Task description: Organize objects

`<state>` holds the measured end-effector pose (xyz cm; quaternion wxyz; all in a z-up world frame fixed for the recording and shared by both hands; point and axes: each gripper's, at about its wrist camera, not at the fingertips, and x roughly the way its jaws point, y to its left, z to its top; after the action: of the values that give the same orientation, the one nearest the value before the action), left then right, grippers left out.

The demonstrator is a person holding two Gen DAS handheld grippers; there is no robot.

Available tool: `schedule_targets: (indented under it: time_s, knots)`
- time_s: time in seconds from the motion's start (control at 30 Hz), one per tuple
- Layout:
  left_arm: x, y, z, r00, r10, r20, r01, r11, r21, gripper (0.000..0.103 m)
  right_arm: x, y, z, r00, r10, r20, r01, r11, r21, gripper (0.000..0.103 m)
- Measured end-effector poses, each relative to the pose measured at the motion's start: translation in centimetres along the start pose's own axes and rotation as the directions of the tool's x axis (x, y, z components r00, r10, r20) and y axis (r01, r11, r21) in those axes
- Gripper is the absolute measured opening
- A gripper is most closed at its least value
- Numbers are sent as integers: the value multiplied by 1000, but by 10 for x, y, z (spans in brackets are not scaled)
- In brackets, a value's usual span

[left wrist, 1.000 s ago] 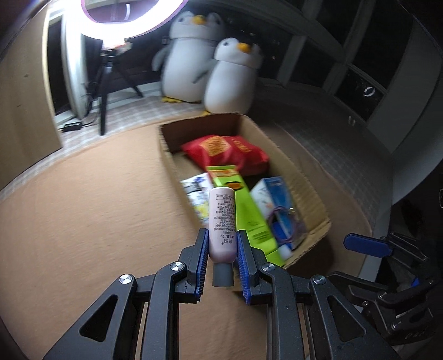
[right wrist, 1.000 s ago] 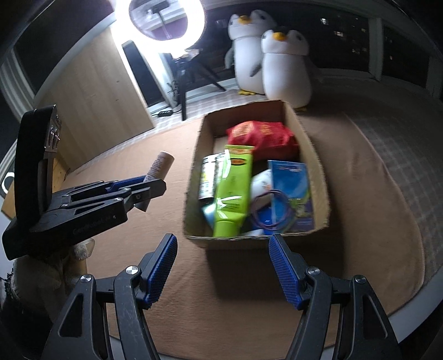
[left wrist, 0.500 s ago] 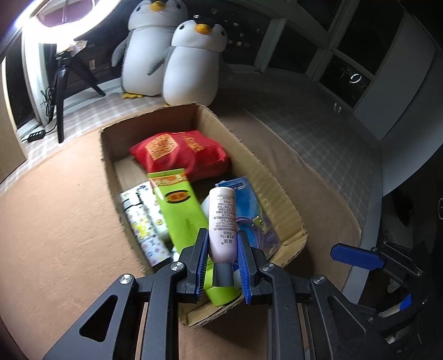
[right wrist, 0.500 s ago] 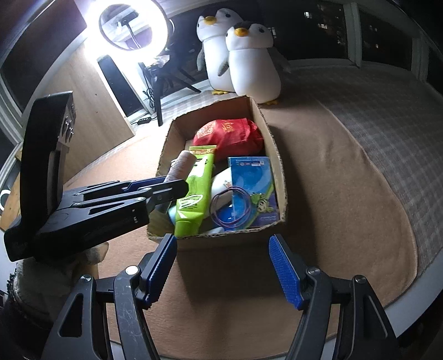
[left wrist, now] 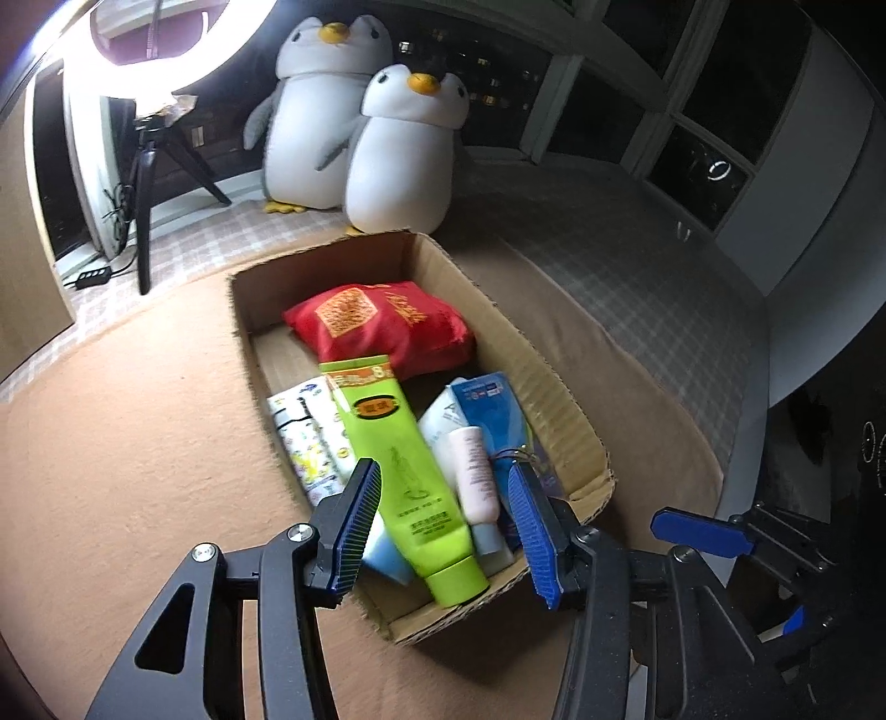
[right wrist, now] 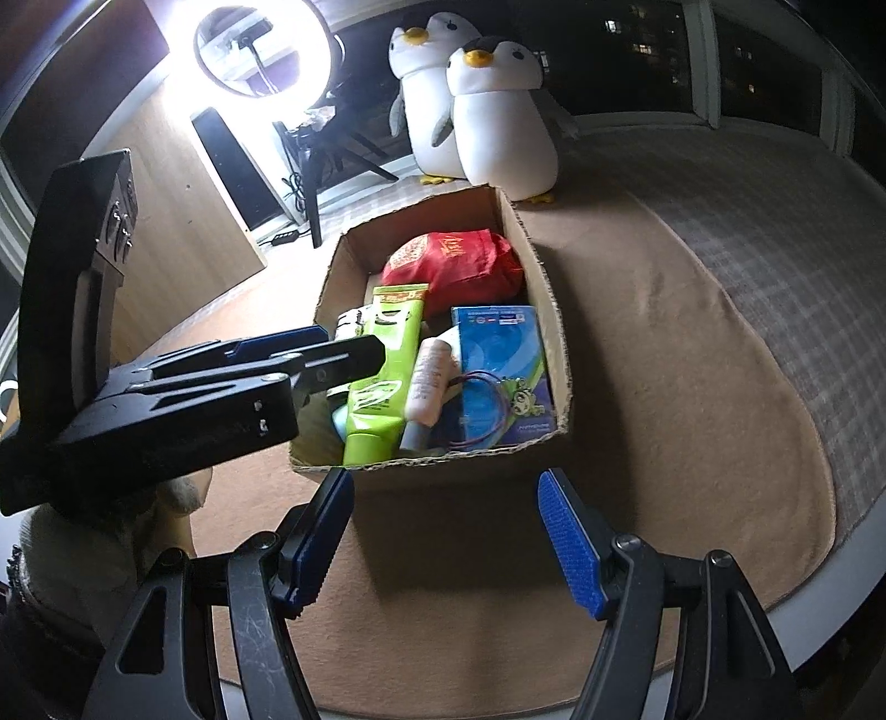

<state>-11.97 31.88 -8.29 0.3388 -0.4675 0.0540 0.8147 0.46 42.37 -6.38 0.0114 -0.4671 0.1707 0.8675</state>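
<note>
Since a second earlier, the pink bottle (left wrist: 473,476) had been let go by the left gripper (left wrist: 443,526) and was seen lying in the cardboard box (left wrist: 559,387), no longer clamped between the blue pads. At this moment the left jaws were opening, with nothing pressed between them; the bottle lay beyond and below the pads, seen through the gap but apart from them. The bottle was laid lengthwise beside the green tube (left wrist: 404,471), cap end toward the near wall of the box, and rested partly against a blue packet (left wrist: 487,404). A red pouch (left wrist: 382,327) was placed at the far end of the box, and a white patterned item (left wrist: 304,437) was tucked along the left wall. From the right wrist view, the same bottle (right wrist: 429,376) was seen between the green tube (right wrist: 387,365) and the blue packet (right wrist: 504,365), with the left gripper (right wrist: 332,349) held over the box's near left corner. The right gripper (right wrist: 448,543) was held with its jaws wide apart and nothing between them, over the brown mat (right wrist: 664,387) just short of the box (right wrist: 559,332). Two plush penguins (left wrist: 376,144) were stood behind the box, next to a lit ring light (right wrist: 260,50) on a tripod.
</note>
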Motion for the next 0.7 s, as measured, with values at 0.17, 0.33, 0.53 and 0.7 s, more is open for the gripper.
schedule_targets:
  time_s: [0.17,0.33,0.53,0.7]
  knots:
    - [-18,15,-8,999,26,20,-25,999,-21,61,3,12,-1,1000,7,-5,-7,1000,-16,66]
    - [-43,39,-19,997,64,46,-61,996,-65,76,5,31,-1,1000,19,-6,-19,999,-39,71]
    - [-75,69,-37,990,128,67,-119,985,-125,91,10,58,-2,999,39,-13,-40,997,-70,74]
    - [-103,99,-55,980,182,74,-166,969,-183,96,16,84,-3,998,51,-22,-53,994,-97,77]
